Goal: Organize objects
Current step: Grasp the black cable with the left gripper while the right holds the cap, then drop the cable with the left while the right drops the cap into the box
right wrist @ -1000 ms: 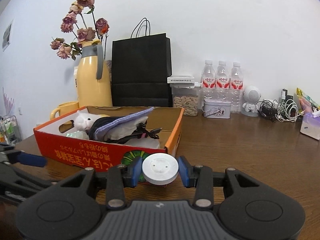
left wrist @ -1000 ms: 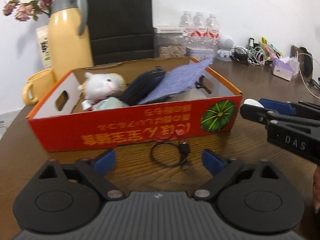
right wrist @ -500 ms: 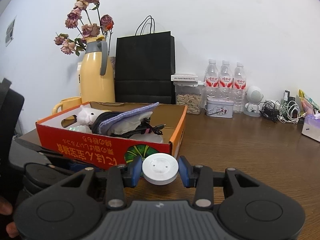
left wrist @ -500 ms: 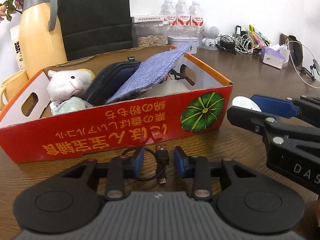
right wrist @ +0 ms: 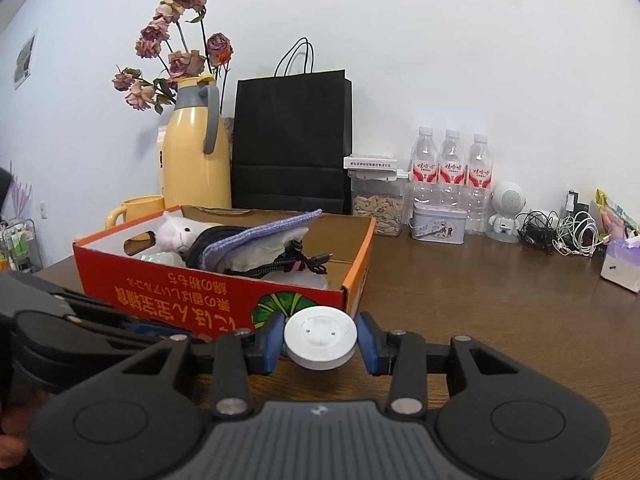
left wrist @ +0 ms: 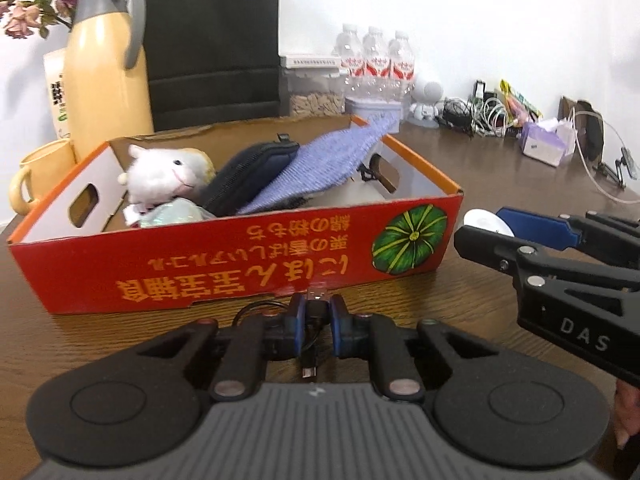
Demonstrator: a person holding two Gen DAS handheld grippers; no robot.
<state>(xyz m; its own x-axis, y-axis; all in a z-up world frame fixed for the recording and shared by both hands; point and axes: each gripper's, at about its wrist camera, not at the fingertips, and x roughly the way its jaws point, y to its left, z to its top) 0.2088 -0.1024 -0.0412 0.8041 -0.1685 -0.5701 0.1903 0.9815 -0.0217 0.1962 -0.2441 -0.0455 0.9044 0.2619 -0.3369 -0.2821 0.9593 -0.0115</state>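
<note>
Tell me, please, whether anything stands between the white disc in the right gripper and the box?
Only the box's red front wall: the white disc, clamped in the right gripper, sits lower than its rim.

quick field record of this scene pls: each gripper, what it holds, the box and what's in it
left gripper: shut on black usb cable, just in front of the box
right gripper: shut on white round puck, by the box's right front corner
box: red-orange cardboard, open top, on wooden table
box contents: white plush toy, dark zip pouch, purple cloth
</note>
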